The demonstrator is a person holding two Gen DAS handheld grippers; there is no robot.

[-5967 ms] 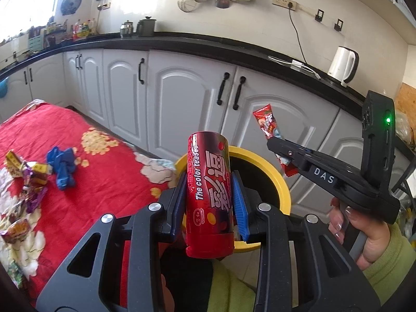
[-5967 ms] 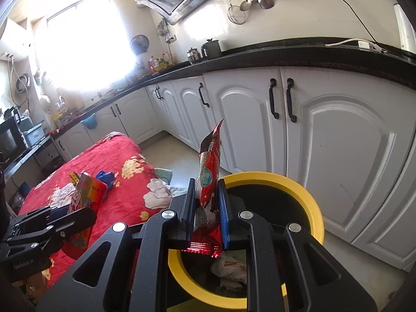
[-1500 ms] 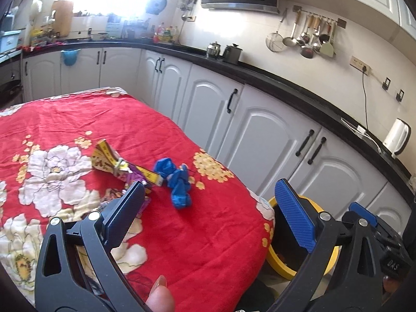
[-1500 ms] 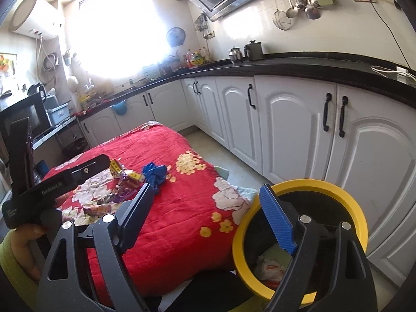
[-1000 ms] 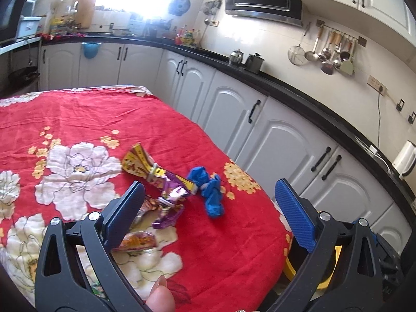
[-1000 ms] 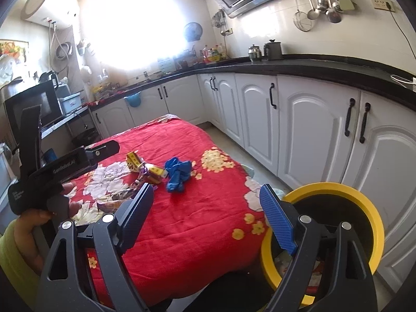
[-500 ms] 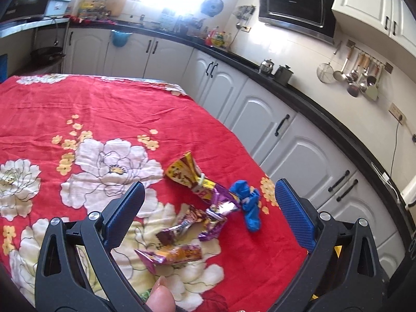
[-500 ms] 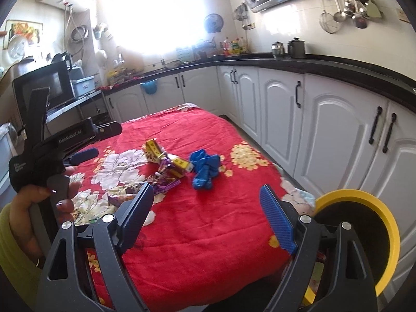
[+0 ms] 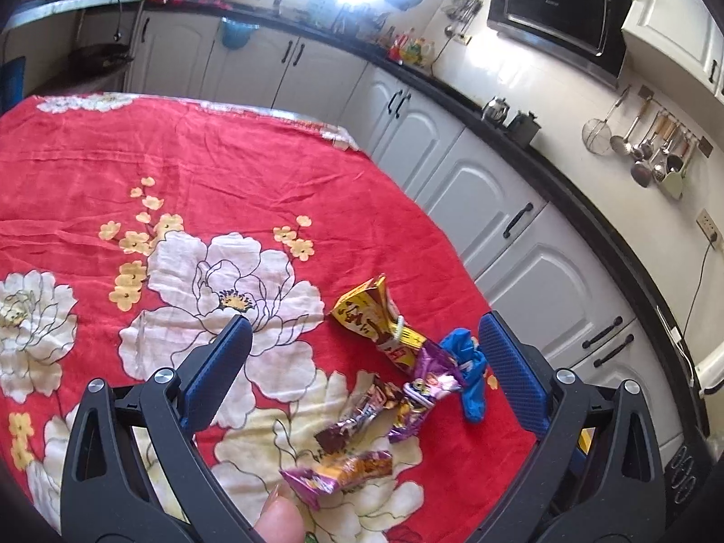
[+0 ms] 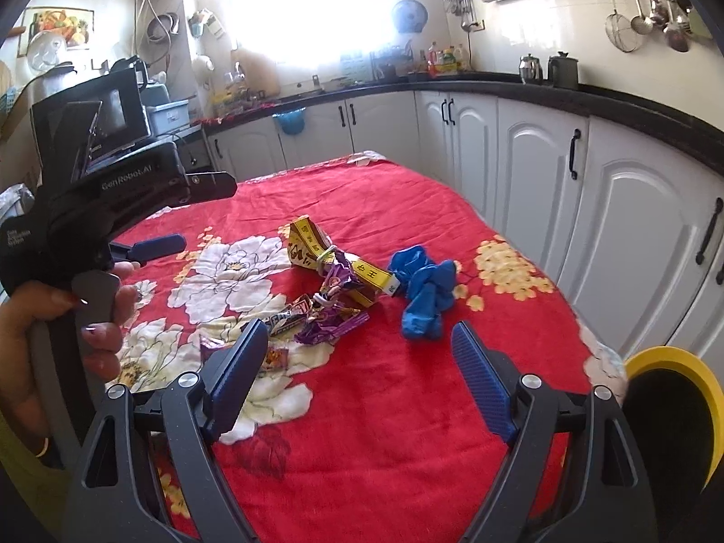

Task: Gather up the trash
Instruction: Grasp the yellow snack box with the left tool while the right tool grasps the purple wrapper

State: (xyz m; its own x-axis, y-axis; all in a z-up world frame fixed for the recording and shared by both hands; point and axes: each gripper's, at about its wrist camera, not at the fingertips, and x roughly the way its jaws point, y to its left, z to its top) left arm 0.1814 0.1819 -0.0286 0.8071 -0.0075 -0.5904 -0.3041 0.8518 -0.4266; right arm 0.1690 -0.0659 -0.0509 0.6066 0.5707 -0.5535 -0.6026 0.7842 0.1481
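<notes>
A pile of trash lies on the red flowered tablecloth [image 9: 226, 190]: a yellow snack bag [image 9: 369, 312], purple wrappers [image 9: 425, 389], a pink and gold wrapper [image 9: 339, 473] and a crumpled blue glove [image 9: 468, 371]. My left gripper [image 9: 362, 357] is open and empty above the cloth, the wrappers between its fingers in view. My right gripper [image 10: 357, 357] is open and empty, just short of the same yellow bag [image 10: 312, 240], purple wrappers [image 10: 330, 316] and blue glove [image 10: 423, 292]. The left gripper also shows in the right wrist view [image 10: 158, 244]. The yellow-rimmed bin [image 10: 674, 362] stands at the table's right.
White kitchen cabinets [image 10: 534, 172] with a black counter run behind and to the right of the table. The table's edge falls off toward the bin on the right. A kettle and pot [image 10: 550, 68] stand on the counter.
Both grippers, which earlier held a red can and a red wrapper over the bin, are now open and empty. Both have swung left from the bin toward the trash pile on the table.
</notes>
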